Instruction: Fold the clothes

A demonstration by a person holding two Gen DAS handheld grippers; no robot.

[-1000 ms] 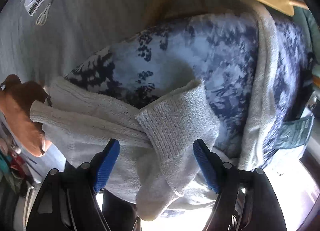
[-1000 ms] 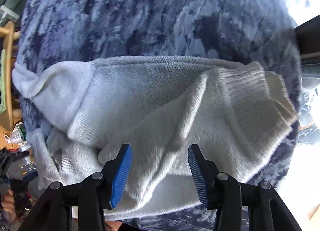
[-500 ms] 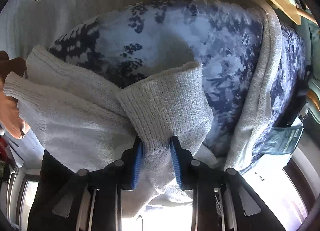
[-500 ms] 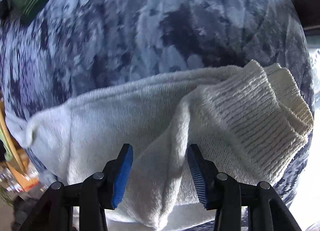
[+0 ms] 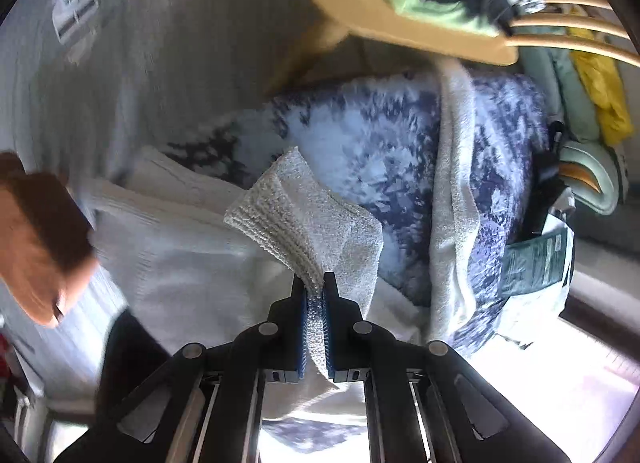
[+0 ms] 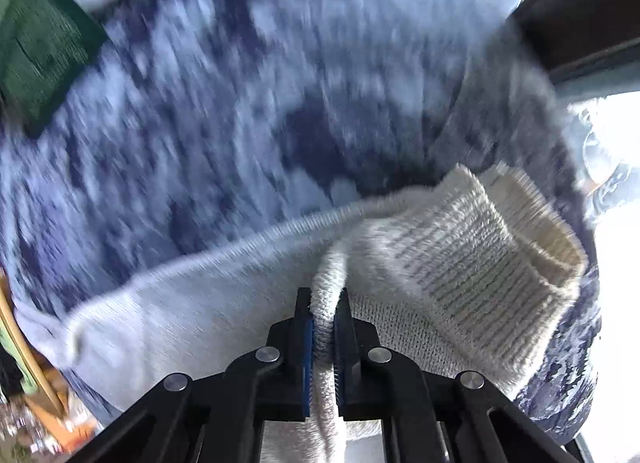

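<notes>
A white knit sweater (image 5: 192, 255) lies on a blue-and-white patterned blanket (image 5: 380, 151). My left gripper (image 5: 315, 283) has its jaws closing tight on the sweater's ribbed cuff (image 5: 288, 203), and the pads press the knit, which is lifted off the blanket. In the right wrist view my right gripper (image 6: 325, 295) is closing on a raised fold of the same sweater (image 6: 200, 295), pads pinching it, just left of another ribbed cuff (image 6: 480, 247). Both grippers point steeply down.
A wooden chair (image 5: 384, 11) piled with clothes stands behind the blanket. A person's hand (image 5: 36, 243) shows at the left over grey carpet (image 5: 140, 63). A green garment (image 6: 36, 43) lies top left, a dark frame (image 6: 592, 11) top right. A printed plastic bag (image 5: 532, 263) sits right.
Both grippers went from wide open to pinched on the white knit. The left one rose, pulling the cuff up off the blanket. The right one rolled and stayed low.
</notes>
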